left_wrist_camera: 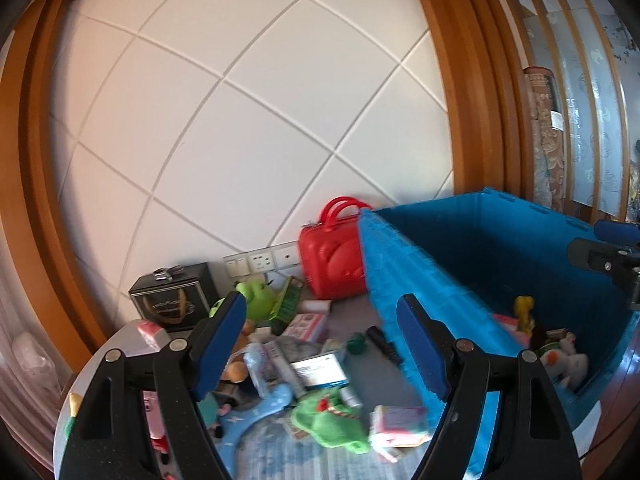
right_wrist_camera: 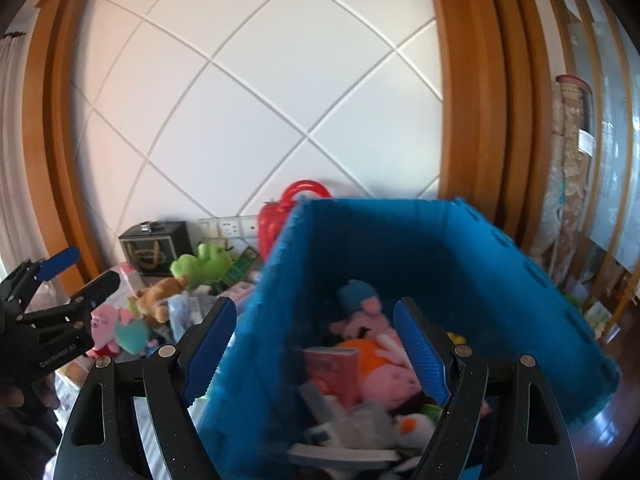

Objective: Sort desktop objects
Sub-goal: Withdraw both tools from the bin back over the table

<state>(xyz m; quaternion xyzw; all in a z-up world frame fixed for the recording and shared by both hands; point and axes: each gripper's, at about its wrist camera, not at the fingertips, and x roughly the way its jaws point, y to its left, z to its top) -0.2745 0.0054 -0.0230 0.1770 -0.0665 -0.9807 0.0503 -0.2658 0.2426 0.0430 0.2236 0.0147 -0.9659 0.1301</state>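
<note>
A blue crate (left_wrist_camera: 440, 264) stands on the right of the table and holds plush toys and a pink book (right_wrist_camera: 336, 372). Left of it lies a loose pile: a green plush frog (left_wrist_camera: 256, 304), a green plush crocodile (left_wrist_camera: 332, 424), a white box (left_wrist_camera: 320, 368) and a pink plush (right_wrist_camera: 106, 328). My left gripper (left_wrist_camera: 322, 344) hangs open over this pile with nothing between its fingers. My right gripper (right_wrist_camera: 316, 348) is open above the blue crate (right_wrist_camera: 400, 248), its left finger outside the crate's left wall, holding nothing. Each gripper shows in the other's view: the right gripper (left_wrist_camera: 600, 242), the left gripper (right_wrist_camera: 86, 272).
A red carry case (left_wrist_camera: 332, 264) and a black box (left_wrist_camera: 172, 300) stand against the tiled wall by the wall sockets (left_wrist_camera: 260, 262). Wooden trim frames the wall. A wooden floor (right_wrist_camera: 624, 412) shows to the right of the crate.
</note>
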